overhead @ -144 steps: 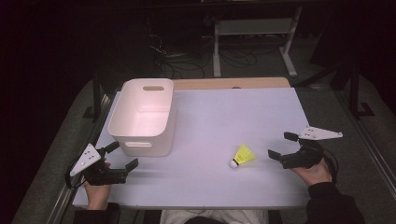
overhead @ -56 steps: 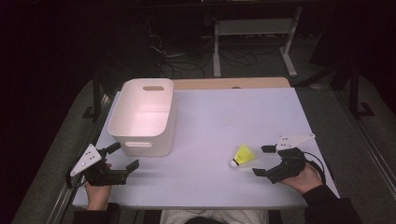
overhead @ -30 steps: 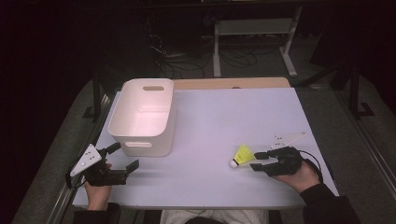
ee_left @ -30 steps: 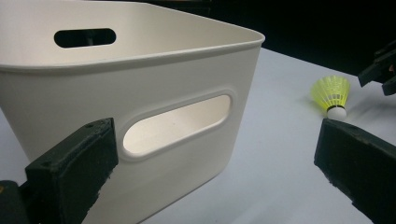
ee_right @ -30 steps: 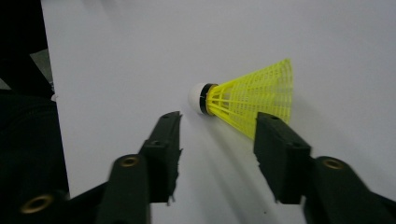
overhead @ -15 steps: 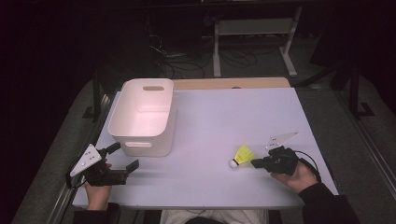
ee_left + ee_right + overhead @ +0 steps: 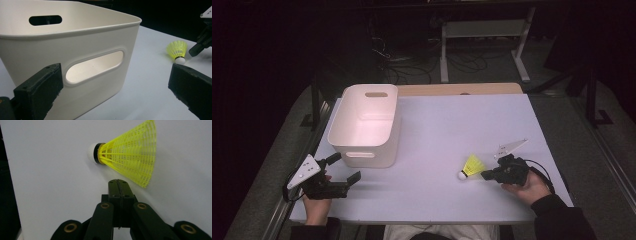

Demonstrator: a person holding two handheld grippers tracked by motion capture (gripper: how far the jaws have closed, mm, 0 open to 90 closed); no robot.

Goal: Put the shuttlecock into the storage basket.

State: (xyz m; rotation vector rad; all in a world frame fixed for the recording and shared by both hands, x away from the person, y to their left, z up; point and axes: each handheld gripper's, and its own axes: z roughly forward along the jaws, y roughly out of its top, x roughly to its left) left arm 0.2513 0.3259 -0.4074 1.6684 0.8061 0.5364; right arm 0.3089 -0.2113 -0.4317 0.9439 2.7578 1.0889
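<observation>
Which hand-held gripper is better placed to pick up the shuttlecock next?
Right. The right hand-held gripper sits just short of the shuttlecock, jaws shut and empty; the left hand-held gripper is across the table beside the bin.

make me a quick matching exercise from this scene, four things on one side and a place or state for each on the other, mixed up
Things:
1. shuttlecock
2. bin
3. left tongs
4. right tongs

Places or states:
A. jaws shut with nothing between them
B. white, upright, standing on the left part of the table
C. yellow, lying on its side
D. jaws wide open, near the bin's handle slot

Pairs: 1-C, 2-B, 3-D, 4-A
</observation>
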